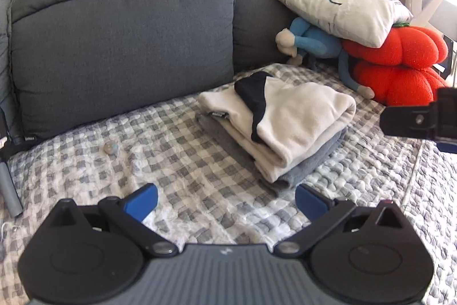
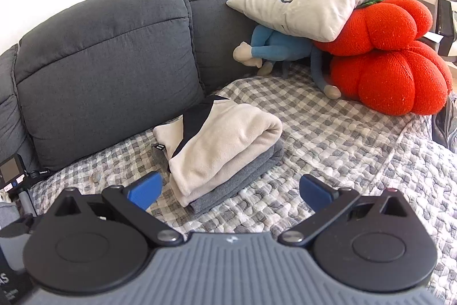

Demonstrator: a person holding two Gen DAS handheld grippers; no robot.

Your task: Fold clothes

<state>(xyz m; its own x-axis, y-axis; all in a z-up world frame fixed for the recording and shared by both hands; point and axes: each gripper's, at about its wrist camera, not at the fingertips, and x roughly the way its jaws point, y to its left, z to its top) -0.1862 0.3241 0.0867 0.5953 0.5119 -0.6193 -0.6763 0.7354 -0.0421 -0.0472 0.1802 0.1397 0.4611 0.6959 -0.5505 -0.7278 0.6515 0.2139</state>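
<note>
Left wrist view: the left gripper (image 1: pixel 225 202) hangs above a quilted cover (image 1: pixel 171 162) with a grey and white check pattern. Its two blue fingers (image 1: pixel 141 202) stand spread wide and nothing is between them. Just ahead lies the stack of folded clothes (image 1: pixel 280 127): a soft cream fleece piece with a black panel (image 1: pixel 254 102) on top, and a grey knitted piece (image 1: pixel 308 170) under it. The stack has rounded folds on its right side. Behind it rises the dark grey sofa cushion (image 1: pixel 122 42), thick and padded, of woven fabric. To the right, a white pillow (image 1: pixel 340 7) with a teal print leans on two red knitted pumpkin-shaped cushions (image 1: pixel 400 70), and a blue plush toy (image 1: pixel 311 42) is pressed under the pillow. At the right edge, a black part of the right gripper (image 1: pixel 420 119) enters the view.

Right wrist view: the right gripper (image 2: pixel 230 190) is also fully spread, with its blue fingers (image 2: pixel 315 189) holding nothing. The same folded stack (image 2: pixel 220 153) rests on the checked cover (image 2: pixel 328 147), near the left fingertip but not touching it. The red cushions (image 2: pixel 385 70) look plump, with deep seams, and the pillow (image 2: pixel 308 5) lies tilted over them. A small device with a screen (image 2: pixel 10 170) stands at the left edge.
</note>
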